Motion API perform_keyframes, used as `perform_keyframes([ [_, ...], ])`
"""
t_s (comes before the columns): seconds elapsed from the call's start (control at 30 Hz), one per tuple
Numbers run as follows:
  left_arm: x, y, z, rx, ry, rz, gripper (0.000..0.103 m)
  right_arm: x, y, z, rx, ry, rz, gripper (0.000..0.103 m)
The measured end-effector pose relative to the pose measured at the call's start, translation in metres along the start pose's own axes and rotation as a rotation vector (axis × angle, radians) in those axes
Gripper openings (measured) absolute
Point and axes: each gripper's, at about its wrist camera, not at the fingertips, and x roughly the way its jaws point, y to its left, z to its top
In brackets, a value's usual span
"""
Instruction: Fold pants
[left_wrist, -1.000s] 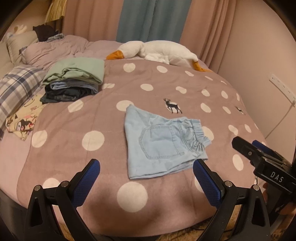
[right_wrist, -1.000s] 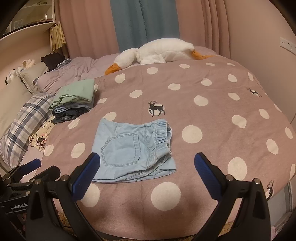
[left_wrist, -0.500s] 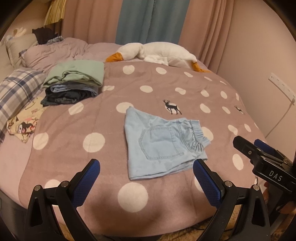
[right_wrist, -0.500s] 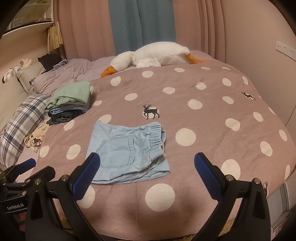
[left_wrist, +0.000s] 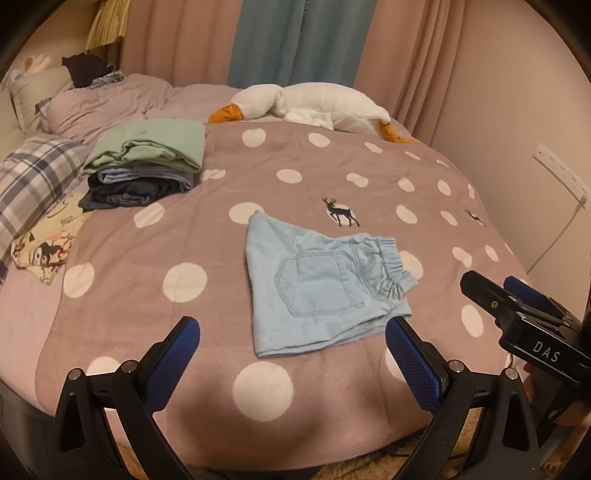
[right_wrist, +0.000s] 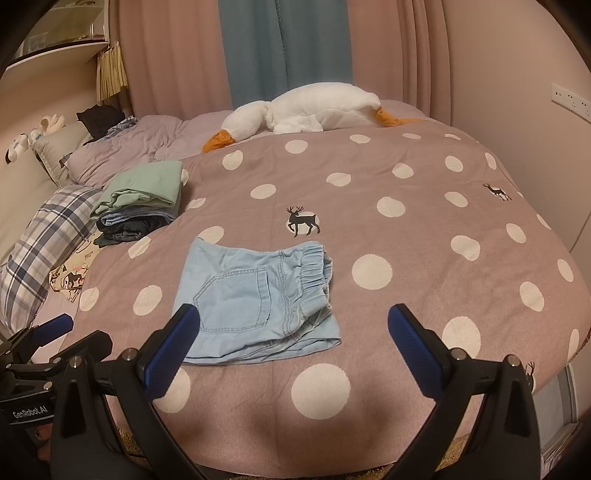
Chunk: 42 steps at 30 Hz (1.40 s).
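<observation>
Grippers both held low at the near edge of the bed, aimed across it. Your left gripper (left_wrist: 291, 360) stands with its blue-padded fingers spread wide and nothing between them; your right gripper (right_wrist: 293, 343) is spread just as wide, also empty. Each shows at the edge of the other's view, so you hold them side by side, apart.

Neither touches the shorts (left_wrist: 321, 286). The light blue denim pair lies folded flat on the polka-dot blanket (right_wrist: 424, 236), just beyond the fingertips and a little left of centre between the two tools. Long axis runs left to right: elastic waistband toward your right, leg hems toward your left, back pocket facing up. A layer peeks out under the near edge.

Outward: a deer print sits on the blanket just past the shorts. A stack of folded clothes (left_wrist: 144, 166), green on top, rests well to the left, near a plaid pillow (right_wrist: 44, 251). A goose plush (right_wrist: 303, 110) lies along the far side, before the curtains.

Hidden: your hands are out of frame save a sliver at the right edge of the left view. Lower layers of the stack are hard to tell apart.
</observation>
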Motion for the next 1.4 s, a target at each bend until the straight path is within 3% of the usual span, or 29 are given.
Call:
perform_keyframes([
  [1.4, 0.0015, 0.0023, 0.0027, 0.019, 0.003, -0.015, 0.100, 0.0077, 0.0030, -0.0040, -0.016, 0.027, 0.001, 0.102],
])
